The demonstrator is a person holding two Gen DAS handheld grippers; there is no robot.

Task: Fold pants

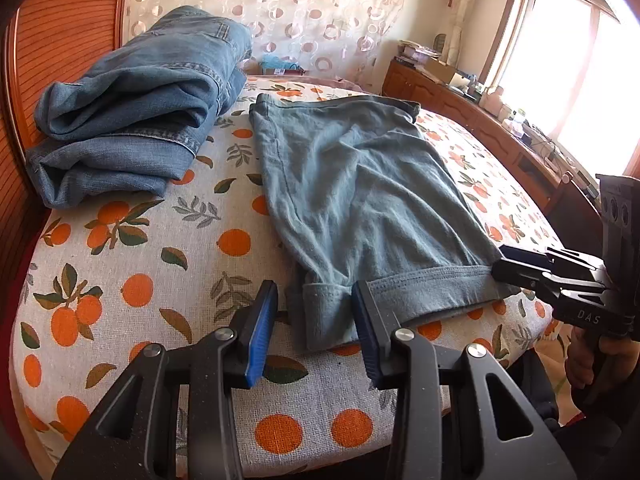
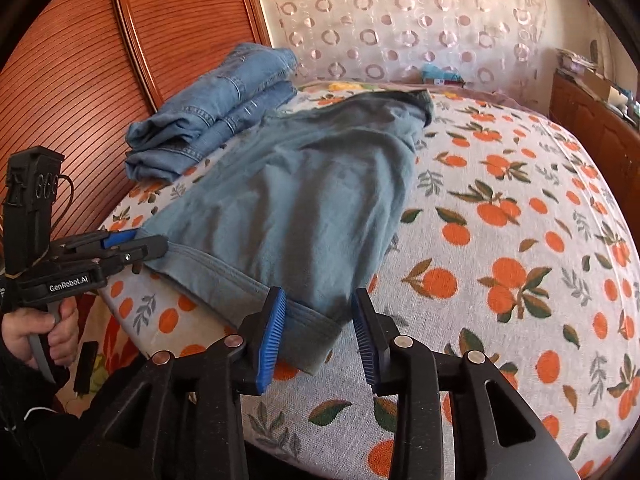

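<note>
Pants flat on bed, long axis running from near hem to far waistband. Left gripper at hem's left corner, right gripper at its right corner, equally near; both jaws wide, gripping nothing. One pants, one jeans stack, two grippers.

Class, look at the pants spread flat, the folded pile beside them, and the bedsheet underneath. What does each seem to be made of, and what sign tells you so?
Grey-blue pants: probably a soft matte cotton knit; limp shallow wrinkles, stitched cuff band.
Folded jeans: denim; faded blue, thick rolled folds, pale seam stitching.
Bedsheet: looks like a coarse woven cotton or linen; visible weave grain, printed oranges and leaves.
</note>
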